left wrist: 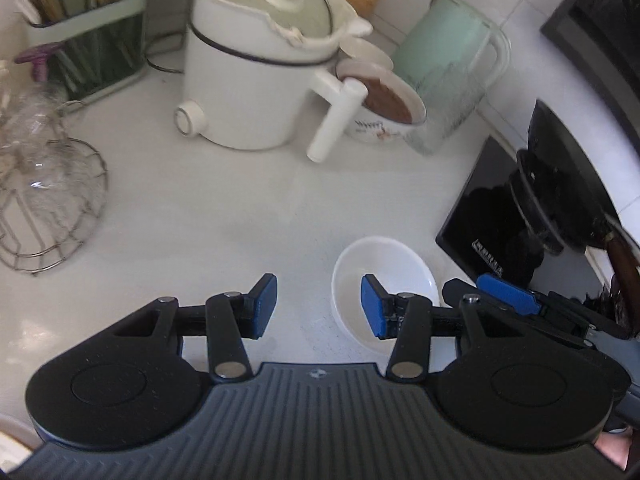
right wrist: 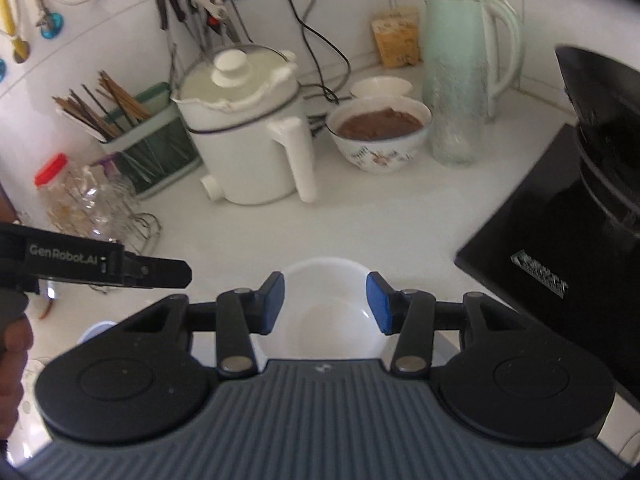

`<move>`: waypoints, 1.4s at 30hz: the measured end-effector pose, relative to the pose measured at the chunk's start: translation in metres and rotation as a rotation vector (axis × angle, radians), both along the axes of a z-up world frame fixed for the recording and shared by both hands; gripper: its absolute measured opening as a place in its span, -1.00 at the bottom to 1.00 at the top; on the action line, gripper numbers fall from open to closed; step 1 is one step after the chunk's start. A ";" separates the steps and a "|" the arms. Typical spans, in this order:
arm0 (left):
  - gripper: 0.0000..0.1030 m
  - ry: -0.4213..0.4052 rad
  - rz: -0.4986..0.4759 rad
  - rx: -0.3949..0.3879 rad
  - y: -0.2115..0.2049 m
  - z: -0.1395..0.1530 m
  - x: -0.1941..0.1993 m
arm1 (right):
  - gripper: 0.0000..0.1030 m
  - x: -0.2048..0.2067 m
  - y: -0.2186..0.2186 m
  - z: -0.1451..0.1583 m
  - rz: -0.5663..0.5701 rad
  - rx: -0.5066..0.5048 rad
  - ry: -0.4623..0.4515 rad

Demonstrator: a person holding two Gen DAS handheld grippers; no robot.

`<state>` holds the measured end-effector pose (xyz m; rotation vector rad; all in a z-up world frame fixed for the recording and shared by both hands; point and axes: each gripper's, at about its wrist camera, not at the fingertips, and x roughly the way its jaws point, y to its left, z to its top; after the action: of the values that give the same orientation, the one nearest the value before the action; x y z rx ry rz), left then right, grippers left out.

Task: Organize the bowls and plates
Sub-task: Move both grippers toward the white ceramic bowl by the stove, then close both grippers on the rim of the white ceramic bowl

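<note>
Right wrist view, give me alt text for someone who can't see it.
The right gripper hangs with open jaws over an empty white bowl on a white counter. Behind stand a white lidded pot, a bowl of brown food and a mint kettle.

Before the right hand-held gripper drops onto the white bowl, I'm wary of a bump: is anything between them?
Nothing visible. The empty white bowl lies on the counter straight ahead of the open right hand-held gripper. The left hand-held gripper hangs off to its left, not in between.
</note>
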<state>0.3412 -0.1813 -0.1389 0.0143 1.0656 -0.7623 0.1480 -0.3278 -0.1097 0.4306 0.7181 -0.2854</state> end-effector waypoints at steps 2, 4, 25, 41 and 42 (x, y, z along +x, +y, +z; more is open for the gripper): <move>0.01 0.006 -0.009 0.024 -0.009 -0.008 0.001 | -0.08 0.000 -0.002 -0.008 -0.008 -0.022 0.023; 0.01 0.021 -0.023 0.028 -0.017 -0.016 0.002 | -0.08 0.001 -0.003 -0.015 -0.011 -0.053 0.047; -0.31 0.154 -0.009 0.041 -0.055 -0.064 0.016 | -0.42 0.017 -0.040 -0.063 -0.057 0.084 0.169; -0.76 0.179 -0.003 0.051 -0.060 -0.063 0.017 | -0.73 0.025 -0.041 -0.073 0.007 0.125 0.197; -0.76 0.179 0.001 0.048 -0.059 -0.062 0.018 | -0.73 0.025 -0.040 -0.072 0.010 0.130 0.196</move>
<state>0.3588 -0.2399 -0.2004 -0.0136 1.2538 -0.7470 0.1731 -0.3682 -0.1820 0.5267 0.9339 -0.2752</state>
